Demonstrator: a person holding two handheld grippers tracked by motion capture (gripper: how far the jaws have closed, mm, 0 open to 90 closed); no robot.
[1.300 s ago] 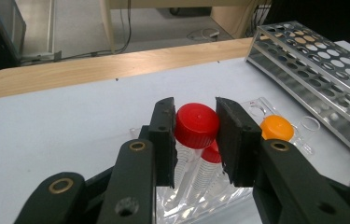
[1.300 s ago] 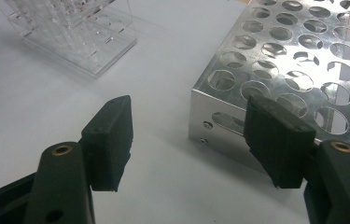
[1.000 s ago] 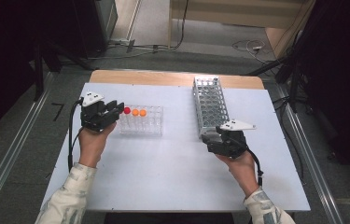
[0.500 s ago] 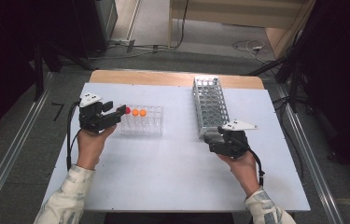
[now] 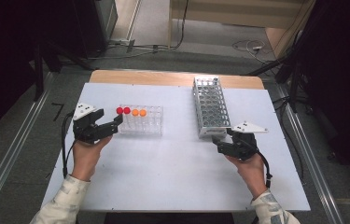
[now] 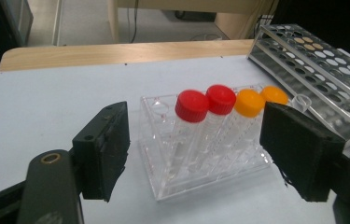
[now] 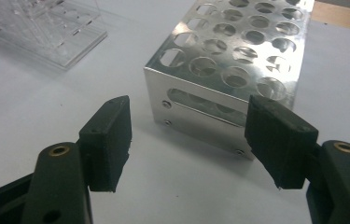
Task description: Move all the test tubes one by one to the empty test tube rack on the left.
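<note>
A clear plastic tube rack [image 5: 150, 122] [image 6: 200, 172] holds two red-capped tubes [image 5: 122, 110] [image 6: 192, 105] and two orange-capped tubes [image 5: 139, 112] [image 6: 249, 102] in a row along its far side. My left gripper [image 5: 115, 125] [image 6: 200, 149] sits just left of this rack. Its jaws have just been opening and now stand open, with nothing pressed between them; the tubes are beyond the tips. A perforated metal rack [image 5: 210, 106] [image 7: 228, 60] lies to the right. My right gripper [image 5: 219, 142] [image 7: 189, 135] is open and empty, facing that rack's near end.
The white tabletop [image 5: 172, 172] has free room in front of both racks. A wooden strip [image 5: 172, 78] runs along the far edge. Cables [image 5: 64, 140] trail from the grippers. The clear rack [image 7: 46, 28] is seen far left in the right gripper view.
The left gripper's jaws have opened and it has drawn back from the clear rack, uncovering a second red-capped tube standing there. The right gripper has stayed put.
</note>
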